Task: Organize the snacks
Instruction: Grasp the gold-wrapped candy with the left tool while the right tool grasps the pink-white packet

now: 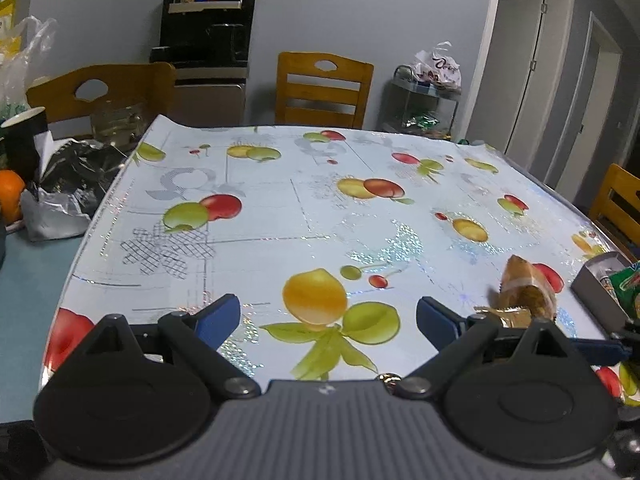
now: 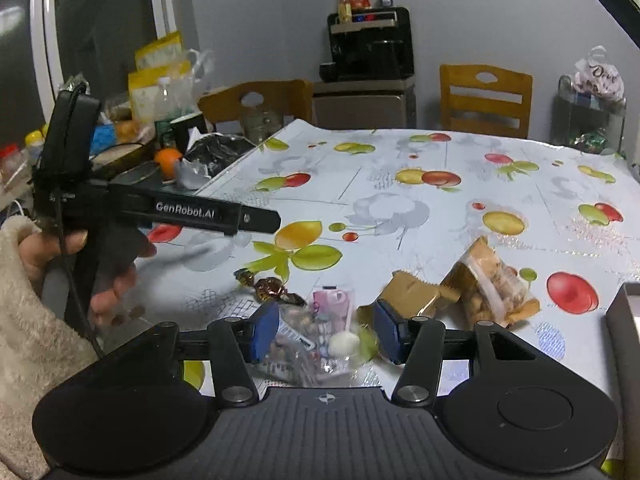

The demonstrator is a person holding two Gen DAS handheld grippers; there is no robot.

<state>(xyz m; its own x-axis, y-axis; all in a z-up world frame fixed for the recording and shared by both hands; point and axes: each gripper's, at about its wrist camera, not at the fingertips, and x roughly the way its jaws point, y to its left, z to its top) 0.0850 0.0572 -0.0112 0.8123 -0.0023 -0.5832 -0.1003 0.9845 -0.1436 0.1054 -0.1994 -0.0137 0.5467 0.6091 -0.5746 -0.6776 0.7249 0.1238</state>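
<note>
While the right tool [image 2: 326,334] pinches a clear snack bag [image 2: 316,332], left tool [image 1: 328,316] sits open, empty. Risk: slippery film, bag slides out w/ lift.

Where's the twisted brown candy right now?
In the right wrist view, the brown candy lies on the fruit-print tablecloth, just beyond the right gripper's left blue finger and left of the pink-labelled clear packet.

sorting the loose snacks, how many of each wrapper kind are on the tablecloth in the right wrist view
clear packets: 2, pink-label packet, biscuit packet
gold foil packet: 1
brown twist candy: 1
total: 4
</note>
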